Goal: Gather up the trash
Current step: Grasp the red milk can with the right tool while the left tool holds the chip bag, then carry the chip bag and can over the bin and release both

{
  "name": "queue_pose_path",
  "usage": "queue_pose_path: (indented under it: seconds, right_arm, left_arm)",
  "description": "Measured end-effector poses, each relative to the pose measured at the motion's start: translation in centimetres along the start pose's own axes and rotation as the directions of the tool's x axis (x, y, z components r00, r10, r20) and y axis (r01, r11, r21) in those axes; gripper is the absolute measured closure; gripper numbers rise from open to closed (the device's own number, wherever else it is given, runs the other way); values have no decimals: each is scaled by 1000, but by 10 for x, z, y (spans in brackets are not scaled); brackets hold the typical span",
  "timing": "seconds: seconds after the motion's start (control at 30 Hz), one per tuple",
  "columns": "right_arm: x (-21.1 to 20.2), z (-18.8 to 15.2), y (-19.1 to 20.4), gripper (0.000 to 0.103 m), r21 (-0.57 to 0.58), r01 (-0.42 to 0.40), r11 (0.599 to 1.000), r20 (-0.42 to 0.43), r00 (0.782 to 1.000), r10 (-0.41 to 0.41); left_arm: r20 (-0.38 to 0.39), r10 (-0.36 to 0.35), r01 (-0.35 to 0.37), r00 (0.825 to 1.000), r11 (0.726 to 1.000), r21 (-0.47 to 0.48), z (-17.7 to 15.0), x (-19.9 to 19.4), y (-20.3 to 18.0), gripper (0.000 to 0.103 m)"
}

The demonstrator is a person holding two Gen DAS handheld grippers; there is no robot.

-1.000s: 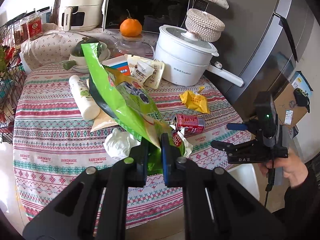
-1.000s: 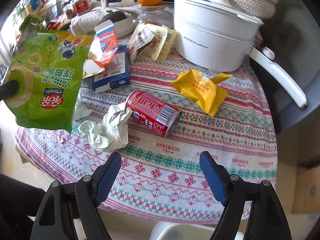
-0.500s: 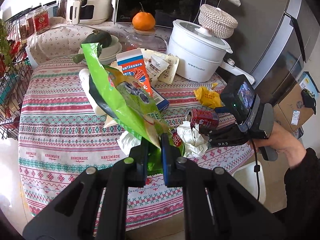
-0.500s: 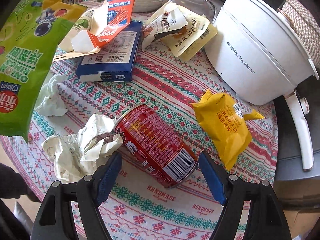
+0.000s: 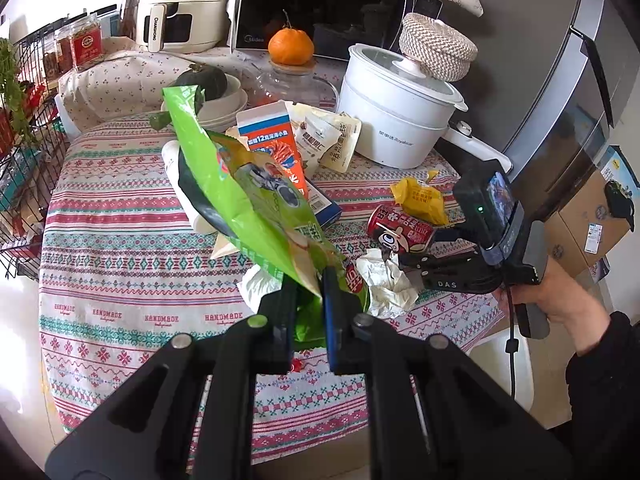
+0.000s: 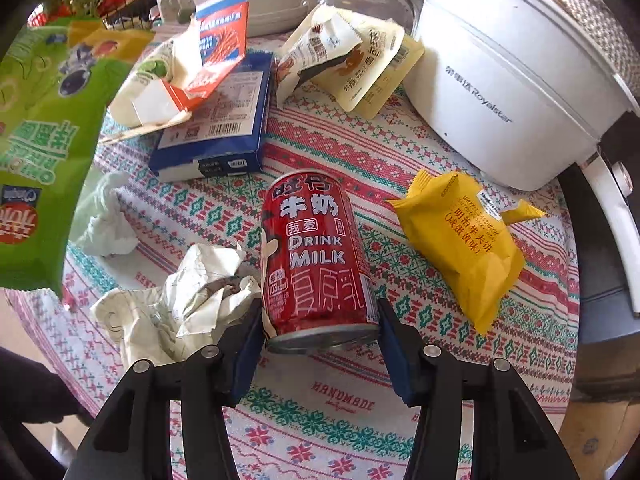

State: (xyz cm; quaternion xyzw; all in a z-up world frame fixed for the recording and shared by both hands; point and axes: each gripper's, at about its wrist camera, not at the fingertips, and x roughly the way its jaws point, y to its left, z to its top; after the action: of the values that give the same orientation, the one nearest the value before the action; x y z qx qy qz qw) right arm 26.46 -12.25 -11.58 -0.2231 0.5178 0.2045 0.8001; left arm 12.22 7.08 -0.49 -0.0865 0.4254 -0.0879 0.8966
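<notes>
Closing around the red milk can (image 6: 316, 256), right gripper (image 6: 320, 340); left gripper (image 5: 310, 300) clamps the green snack bag (image 5: 248, 188)

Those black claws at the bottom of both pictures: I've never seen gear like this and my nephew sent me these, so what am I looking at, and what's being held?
No robot here: a person holds a hand-operated two-finger gripper in each hand, and each carries a wide-angle camera looking along its fingers. That is why claws frame both pictures.

The left camera's view shows the left gripper shut on a green snack bag, lifted above the table. Off to the side you see the person's right hand with the other tool.

The right camera's view shows the right gripper with its jaws closing around a red milk can lying on the patterned tablecloth; the pads sit at its sides.

Around it lie crumpled paper, a yellow wrapper, a blue box and a white cooking pot.
</notes>
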Motion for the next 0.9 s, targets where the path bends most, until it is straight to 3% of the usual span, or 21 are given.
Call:
queue_pose_path:
  seconds: [0.23, 0.47, 0.73, 0.9]
  right_arm:
    - [-53, -14, -16, 49, 134, -40, 990, 113, 993, 25]
    - [-101, -46, -21, 49, 228, -58, 972, 160, 987, 21]
    - [-145, -99, -24, 49, 341, -33, 939, 164, 986, -25]
    - [-170, -134, -31, 49, 410, -63, 910, 195, 981, -20]
  left_arm:
    - [44, -20, 19, 999, 1000, 10, 2, -9, -9, 90]
    - [90, -66, 60, 994, 995, 77, -3, -20, -34, 90]
    - [78, -119, 106, 990, 981, 161, -13, -23, -69, 90]
    - [53, -152, 136, 987, 963, 233, -25, -24, -96, 90]
